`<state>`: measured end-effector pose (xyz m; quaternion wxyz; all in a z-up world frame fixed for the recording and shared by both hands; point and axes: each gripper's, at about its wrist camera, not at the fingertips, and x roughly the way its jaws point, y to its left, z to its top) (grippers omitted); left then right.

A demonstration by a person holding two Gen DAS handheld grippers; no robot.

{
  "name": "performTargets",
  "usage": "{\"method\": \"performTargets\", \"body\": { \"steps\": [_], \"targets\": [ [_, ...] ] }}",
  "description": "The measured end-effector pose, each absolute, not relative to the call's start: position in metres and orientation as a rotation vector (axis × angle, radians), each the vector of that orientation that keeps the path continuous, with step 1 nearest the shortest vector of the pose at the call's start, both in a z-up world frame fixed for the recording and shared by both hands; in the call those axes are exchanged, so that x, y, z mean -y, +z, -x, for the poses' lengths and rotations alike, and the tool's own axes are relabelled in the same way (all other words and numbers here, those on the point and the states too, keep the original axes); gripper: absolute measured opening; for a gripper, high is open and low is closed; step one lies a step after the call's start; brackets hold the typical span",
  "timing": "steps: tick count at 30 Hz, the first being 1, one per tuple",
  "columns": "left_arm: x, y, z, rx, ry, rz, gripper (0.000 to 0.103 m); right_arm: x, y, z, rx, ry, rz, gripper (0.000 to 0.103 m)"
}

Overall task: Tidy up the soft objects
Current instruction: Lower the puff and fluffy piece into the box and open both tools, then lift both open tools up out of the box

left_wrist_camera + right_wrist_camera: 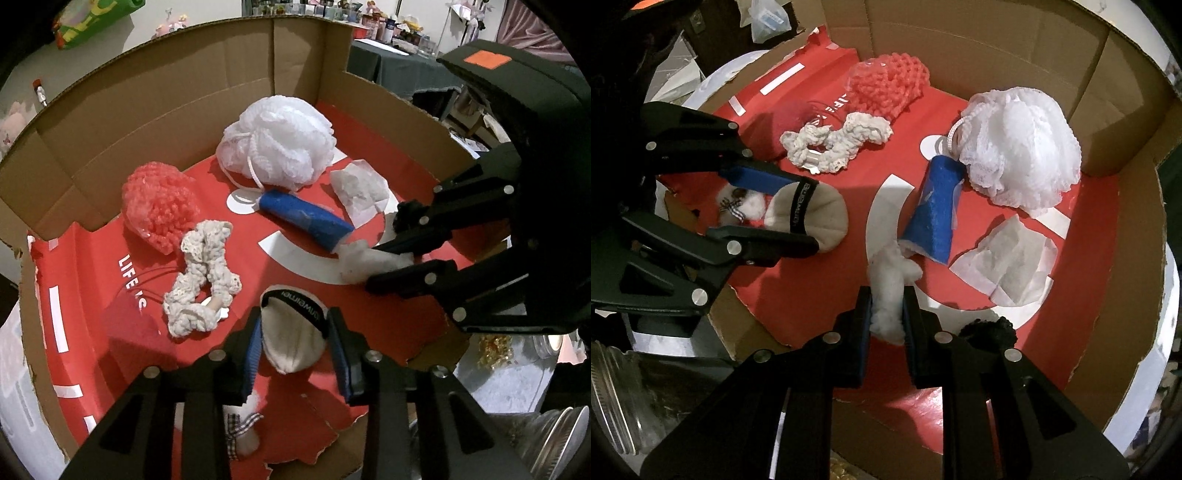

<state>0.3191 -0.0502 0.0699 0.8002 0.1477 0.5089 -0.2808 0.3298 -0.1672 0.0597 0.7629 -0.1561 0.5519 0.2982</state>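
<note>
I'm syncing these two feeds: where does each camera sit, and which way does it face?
Left wrist: on the left gripper, looking along its fingers at a cream pad with a black band; right gripper at right.
Right wrist: on the right gripper, facing a white stuffing tuft.
Shared: white mesh loofah, blue roll, cardboard box.

**Box floor and contents**

A cardboard box with a red printed floor carried the items. On the floor lay a white mesh puff, a coral puff, a cream crocheted piece, a blue roll, a paper packet, a white fluff tuft, a cream pad and a black scrunchie. The blue roll touched the mesh puff.
</note>
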Motion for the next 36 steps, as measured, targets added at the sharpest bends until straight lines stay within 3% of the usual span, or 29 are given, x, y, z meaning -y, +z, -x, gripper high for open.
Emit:
{"method": "performTargets", "body": {
  "steps": [10, 16, 26, 29, 31, 32, 33, 36],
  "targets": [
    [0.051, 0.068, -0.317, -1.087, -0.6, -0.324, 0.039, 0.158, 0.059, -0.324, -1.186, 0.628, 0.358, 0.017],
    [0.051, 0.067, -0.317, -1.086, -0.602, -0.323, 0.043, 0.158, 0.057, -0.324, -1.177, 0.617, 0.37, 0.028],
    [0.045, 0.071, -0.316, -1.064, -0.586, -0.306, 0.054, 0.157, 0.056, -0.321, -1.159, 0.593, 0.381, 0.028],
    [0.04, 0.077, -0.313, -1.046, -0.579, -0.285, 0.064, 0.159, 0.058, -0.32, -1.151, 0.582, 0.379, 0.029],
    [0.035, 0.084, -0.311, -1.026, -0.566, -0.266, 0.069, 0.161, 0.061, -0.321, -1.142, 0.575, 0.37, 0.039],
    [0.033, 0.087, -0.31, -1.018, -0.557, -0.255, 0.072, 0.162, 0.063, -0.32, -1.132, 0.571, 0.365, 0.063],
    [0.03, 0.09, -0.309, -1.01, -0.547, -0.237, 0.073, 0.162, 0.067, -0.319, -1.107, 0.571, 0.361, 0.073],
    [0.019, 0.1, -0.305, -0.993, -0.506, -0.178, 0.081, 0.163, 0.076, -0.315, -1.081, 0.544, 0.362, 0.073]
  ]
}}
